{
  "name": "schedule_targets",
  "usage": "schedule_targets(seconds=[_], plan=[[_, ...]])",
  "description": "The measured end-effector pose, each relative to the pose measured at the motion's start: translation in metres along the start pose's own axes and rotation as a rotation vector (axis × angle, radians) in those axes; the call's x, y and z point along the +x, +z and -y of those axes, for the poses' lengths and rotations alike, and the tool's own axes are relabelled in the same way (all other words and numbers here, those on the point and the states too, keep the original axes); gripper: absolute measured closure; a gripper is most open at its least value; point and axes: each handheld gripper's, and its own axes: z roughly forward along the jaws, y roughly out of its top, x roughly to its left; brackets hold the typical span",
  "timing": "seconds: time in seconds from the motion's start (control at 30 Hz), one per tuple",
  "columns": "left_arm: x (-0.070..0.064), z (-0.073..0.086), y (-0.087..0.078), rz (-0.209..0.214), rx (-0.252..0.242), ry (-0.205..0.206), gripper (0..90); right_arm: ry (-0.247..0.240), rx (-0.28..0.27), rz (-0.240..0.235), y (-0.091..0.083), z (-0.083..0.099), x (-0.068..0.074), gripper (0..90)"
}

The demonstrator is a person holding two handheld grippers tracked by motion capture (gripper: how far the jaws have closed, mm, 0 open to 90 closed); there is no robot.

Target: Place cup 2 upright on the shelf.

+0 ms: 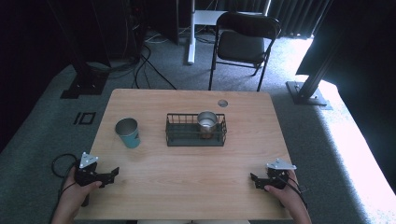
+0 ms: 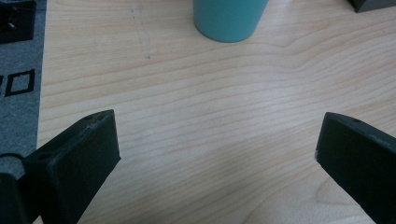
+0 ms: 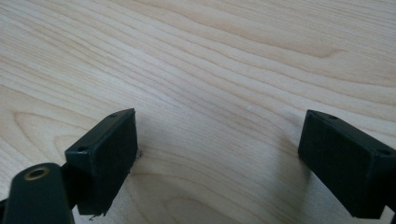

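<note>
Facing left claw [image 2: 217, 140]: teal cup's [image 2: 229, 18] base.

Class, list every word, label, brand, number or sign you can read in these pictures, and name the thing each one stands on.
No text can be read anywhere.
The teal cup: plain, no print visible.
The metal cup in the wire basket: no label visible.
Black square outlines on the floor beside the table: shapes, not letters.
Both grippers, left and right: no markings to be read.
</note>
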Motion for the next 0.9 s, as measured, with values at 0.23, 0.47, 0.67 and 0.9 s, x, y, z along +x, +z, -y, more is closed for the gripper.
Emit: schedule_targets(seconds=[0.23,0.47,0.67,0.9], plan=[[-0.002,-0.010,0.007,0.013,-0.037,-0.011,0.4,0.000,0.000,0.000,0.000,0.000,0.000,11.4],[-0.004,-0.024,0.016,0.027,-0.088,-0.021,0.4,0.000,0.000,0.000,0.000,0.000,0.000,11.4],[-0.009,-0.036,0.022,0.027,-0.145,-0.036,0.4,0.000,0.000,0.000,0.000,0.000,0.000,11.4],[-0.016,-0.050,0.031,0.040,-0.169,-0.011,0.5,0.001,0.000,0.000,0.000,0.000,0.000,11.4]])
